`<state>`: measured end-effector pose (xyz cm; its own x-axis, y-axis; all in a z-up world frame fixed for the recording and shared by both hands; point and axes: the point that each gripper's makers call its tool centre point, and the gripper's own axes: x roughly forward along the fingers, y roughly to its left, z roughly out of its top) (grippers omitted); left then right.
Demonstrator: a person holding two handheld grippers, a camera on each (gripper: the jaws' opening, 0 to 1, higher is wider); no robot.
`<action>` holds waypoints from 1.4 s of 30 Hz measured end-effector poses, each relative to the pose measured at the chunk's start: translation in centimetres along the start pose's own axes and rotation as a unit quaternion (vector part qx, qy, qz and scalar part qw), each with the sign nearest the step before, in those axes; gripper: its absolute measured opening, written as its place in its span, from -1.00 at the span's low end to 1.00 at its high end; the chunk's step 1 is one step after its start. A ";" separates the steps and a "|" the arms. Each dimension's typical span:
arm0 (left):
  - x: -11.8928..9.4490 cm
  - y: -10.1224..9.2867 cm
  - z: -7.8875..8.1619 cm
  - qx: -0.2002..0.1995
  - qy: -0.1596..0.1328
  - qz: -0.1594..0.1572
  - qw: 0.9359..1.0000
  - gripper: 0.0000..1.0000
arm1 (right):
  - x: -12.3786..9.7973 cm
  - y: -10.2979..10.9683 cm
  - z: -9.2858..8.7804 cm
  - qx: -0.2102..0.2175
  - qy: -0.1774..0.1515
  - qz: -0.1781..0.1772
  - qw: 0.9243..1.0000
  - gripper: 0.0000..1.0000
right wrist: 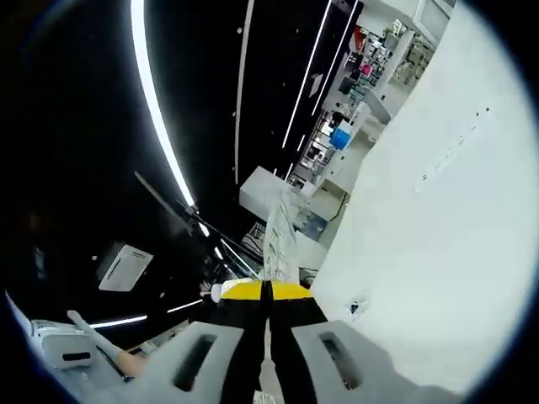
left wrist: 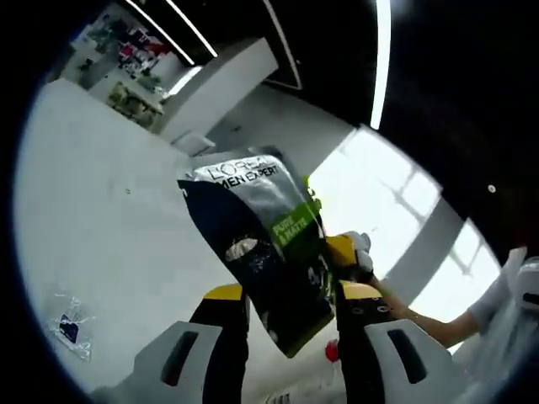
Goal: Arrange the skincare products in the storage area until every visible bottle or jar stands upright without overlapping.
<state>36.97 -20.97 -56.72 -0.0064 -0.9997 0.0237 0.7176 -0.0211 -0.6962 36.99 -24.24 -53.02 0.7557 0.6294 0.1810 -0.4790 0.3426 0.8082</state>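
skincare sachet [left wrist: 269, 252] held up in the air, well clear of any surface, tilted, its top edge leaning toward the upper left of the left gripper view. dark blue and silver face, green band down one side, printed brand text near the top. it sits between the two yellow-tipped jaws of the left gripper [left wrist: 290, 295], which are closed onto its lower part from both sides. behind it: pale wall, bright window, ceiling light strips.

right gripper [right wrist: 268, 293]: jaws pressed together, yellow tips meeting. a thin pale sheet, seen edge-on, rises from just above the tips; it could be the same sachet, cannot tell, and cannot tell whether it is pinched or merely behind. shelves with small coloured goods far off in the right gripper view.

a person's gloved hand [left wrist: 358, 252] and bare forearm show just beside the sachet's right edge.

handling, as judged: flat foil or plastic pack, light, limp, glossy so likely slippery. it will bend under a narrow pinch and sag if held at one corner. best taken low across the sealed bottom seam or mid-body, flat faces against the pads. unlikely to stand unaided; probably needs leaning against something or a firm base crease.

small clear wrapper [left wrist: 69, 326] lies on the pale surface at lower left.
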 end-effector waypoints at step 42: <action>-7.7 -3.4 3.3 0.060 0.044 0.060 0.995 -1.00 | 3.4 5.2 -3.8 -0.232 0.119 -0.058 0.964 -0.98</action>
<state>36.90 -13.11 -52.17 0.0268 -0.9922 -0.1217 0.7951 0.0950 -0.5990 35.33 -17.65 -50.31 0.7183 0.6918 -0.0732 -0.5877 0.6598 0.4683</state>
